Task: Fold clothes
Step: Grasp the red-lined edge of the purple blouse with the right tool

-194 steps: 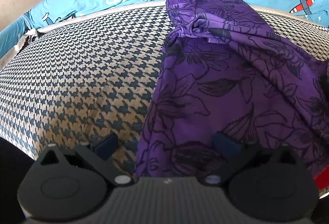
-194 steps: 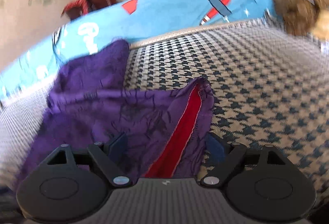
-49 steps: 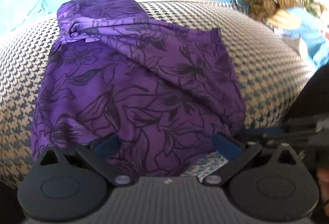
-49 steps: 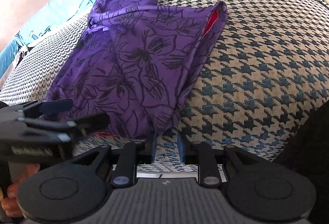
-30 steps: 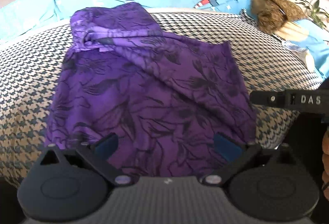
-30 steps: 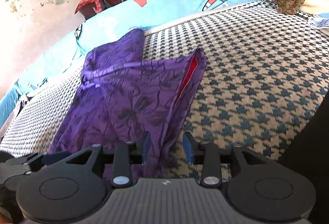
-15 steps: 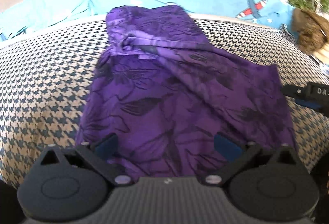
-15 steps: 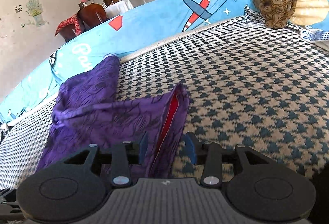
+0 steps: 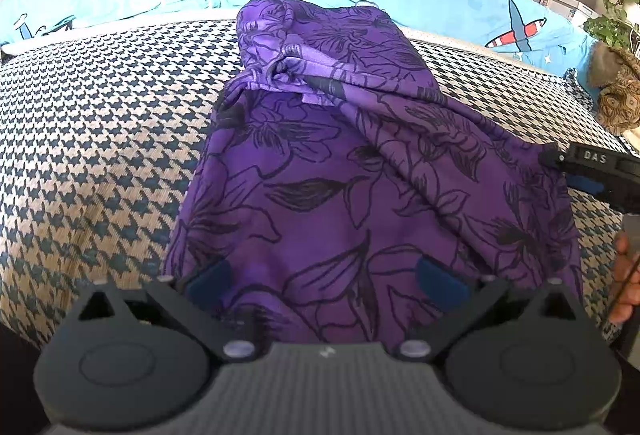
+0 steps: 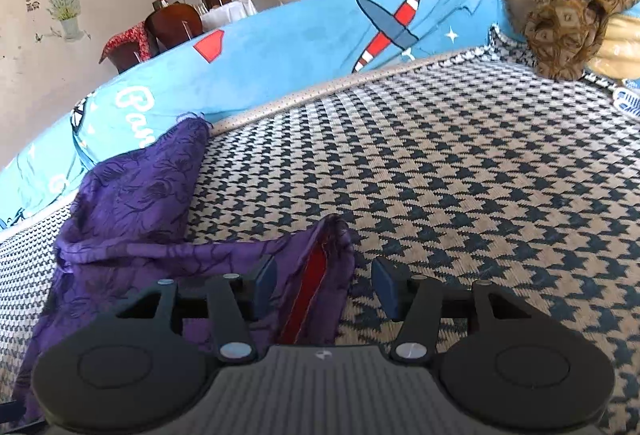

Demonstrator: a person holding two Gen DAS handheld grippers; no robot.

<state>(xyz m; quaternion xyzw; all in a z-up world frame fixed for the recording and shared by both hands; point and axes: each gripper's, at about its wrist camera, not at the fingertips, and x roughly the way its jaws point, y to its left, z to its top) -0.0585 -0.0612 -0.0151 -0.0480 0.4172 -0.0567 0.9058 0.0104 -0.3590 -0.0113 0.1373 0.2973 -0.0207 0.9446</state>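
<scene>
A purple garment (image 9: 340, 171) with a black flower print lies on the houndstooth cushion (image 9: 100, 139), bunched at its far end near the blue backrest. My left gripper (image 9: 326, 281) is open, low over the garment's near hem, its blue pads apart with cloth between and beneath them. In the right wrist view the same purple garment (image 10: 132, 219) shows a red lining (image 10: 306, 291) at its right corner. My right gripper (image 10: 324, 283) is open around that corner, jaws apart on either side. The right gripper's fingers (image 9: 592, 171) show at the garment's right edge in the left wrist view.
A blue backrest (image 10: 304, 47) with aeroplane prints runs behind the houndstooth cushion (image 10: 480, 171). A brown patterned pillow (image 10: 568, 11) sits at the far right. A hand (image 9: 624, 279) holds the right tool at the edge. A dining chair (image 10: 172, 23) and doorway stand beyond.
The right gripper released the hem it was pinching and opened wider, now low at the red-lined corner. The left gripper stayed open and swung left along the near hem.
</scene>
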